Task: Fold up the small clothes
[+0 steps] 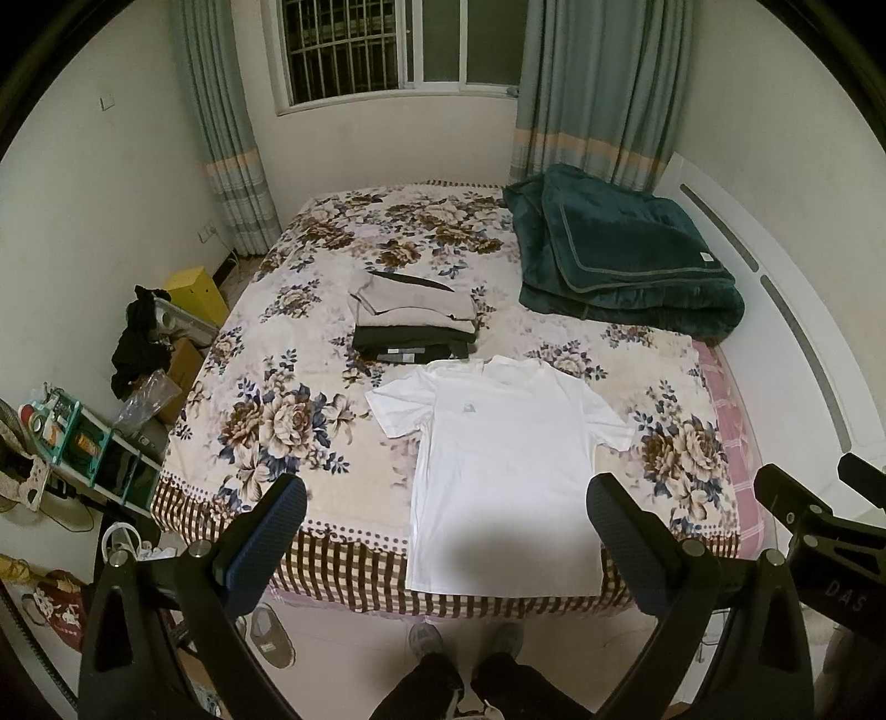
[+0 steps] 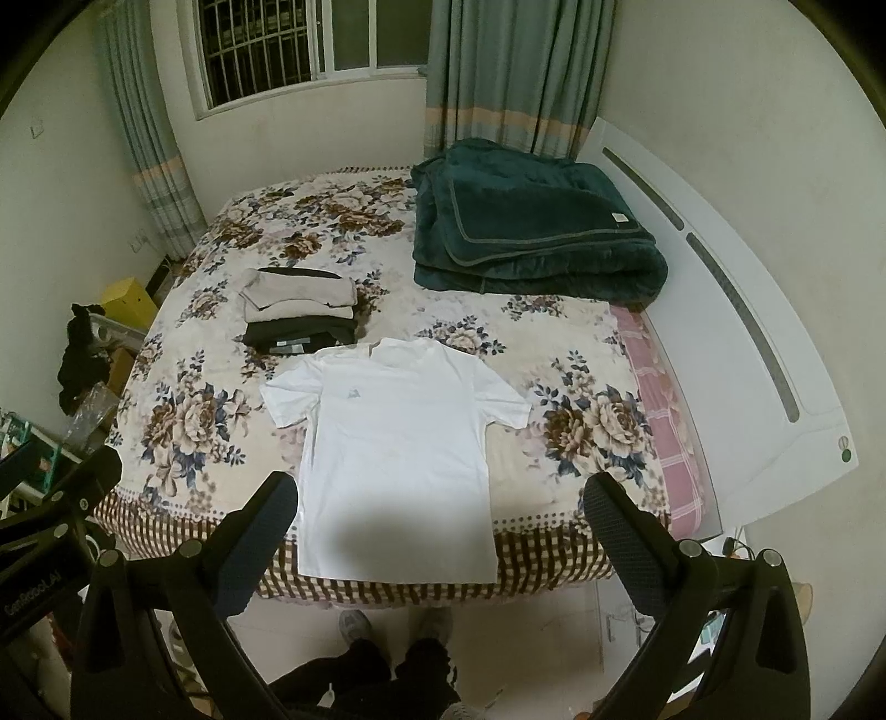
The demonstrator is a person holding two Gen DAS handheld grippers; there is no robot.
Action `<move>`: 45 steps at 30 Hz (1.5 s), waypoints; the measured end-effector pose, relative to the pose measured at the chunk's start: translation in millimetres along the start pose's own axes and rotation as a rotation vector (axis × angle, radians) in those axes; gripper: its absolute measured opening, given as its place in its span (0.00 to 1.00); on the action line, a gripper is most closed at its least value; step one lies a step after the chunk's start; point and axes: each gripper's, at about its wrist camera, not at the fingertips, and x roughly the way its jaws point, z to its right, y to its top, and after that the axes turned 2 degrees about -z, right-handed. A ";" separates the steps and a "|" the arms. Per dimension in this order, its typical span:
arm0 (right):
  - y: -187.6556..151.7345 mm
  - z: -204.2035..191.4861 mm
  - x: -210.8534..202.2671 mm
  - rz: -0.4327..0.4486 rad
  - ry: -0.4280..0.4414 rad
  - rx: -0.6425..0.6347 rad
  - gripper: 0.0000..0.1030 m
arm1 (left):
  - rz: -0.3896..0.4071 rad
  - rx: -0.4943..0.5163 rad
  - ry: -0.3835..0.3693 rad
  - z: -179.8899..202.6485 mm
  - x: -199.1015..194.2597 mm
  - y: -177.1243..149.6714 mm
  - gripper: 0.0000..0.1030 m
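T-shirt [image 1: 506, 476]: flat, face up on the bed [image 1: 266, 421], hem at 6 o'clock edge, likely spread for folding.
Left hand-held gripper [image 1: 446, 531]: wide open, empty.
Right hand-held gripper [image 2: 440, 529]: same.
Folded stack [image 1: 415, 321]: 11 o'clock of shirt, probably done.
Writing: "DAS" on right tool body.

Folded green blanket [image 1: 626, 255] on floral bedspread [image 1: 266, 354]; barred window [image 1: 343, 50], curtains [image 1: 603, 83] behind.

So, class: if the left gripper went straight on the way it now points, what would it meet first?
Probably the white T-shirt spread flat on the bed; the open left gripper points at its lower half, with nothing visible between, though depth is uncertain.
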 end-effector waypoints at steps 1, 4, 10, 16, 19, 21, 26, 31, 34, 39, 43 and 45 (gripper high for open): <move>0.0 0.2 -0.3 0.000 0.002 0.001 1.00 | 0.000 0.000 -0.001 0.9 0.2 1.6 1.00; 0.1 0.5 -0.7 0.001 0.001 0.000 1.00 | 0.000 0.000 -0.002 -1.0 -0.5 -0.4 1.00; 0.6 2.2 -2.2 0.004 -0.001 0.000 1.00 | 0.004 -0.002 -0.003 -0.8 -0.9 0.4 1.00; 1.6 4.7 -3.5 0.004 0.000 0.000 1.00 | 0.003 -0.001 -0.006 -0.2 -0.3 3.4 1.00; 1.6 4.2 -4.4 0.006 0.000 0.000 1.00 | 0.005 -0.002 -0.005 -1.2 -1.2 0.4 1.00; 1.8 4.0 -4.9 0.007 0.000 0.001 1.00 | 0.007 -0.002 -0.004 -0.4 -1.2 1.1 1.00; 2.5 3.3 -5.7 0.008 0.001 0.001 1.00 | 0.008 -0.003 -0.006 -1.5 -1.5 -0.6 1.00; 11.1 -0.7 -6.0 0.004 0.001 0.006 1.00 | 0.010 -0.003 -0.006 -1.6 -2.0 -3.4 1.00; 18.1 -6.0 -1.0 -0.016 0.000 0.029 1.00 | 0.027 -0.009 0.018 -0.8 2.6 0.2 1.00; 43.7 0.5 56.6 -0.077 -0.013 0.120 1.00 | 0.067 -0.001 0.095 5.0 47.6 17.0 1.00; 41.1 40.4 137.2 -0.139 -0.023 0.258 1.00 | 0.066 0.031 0.148 6.1 110.3 17.8 1.00; 39.2 66.7 187.0 -0.179 -0.035 0.340 1.00 | 0.034 0.038 0.176 11.2 151.8 19.6 1.00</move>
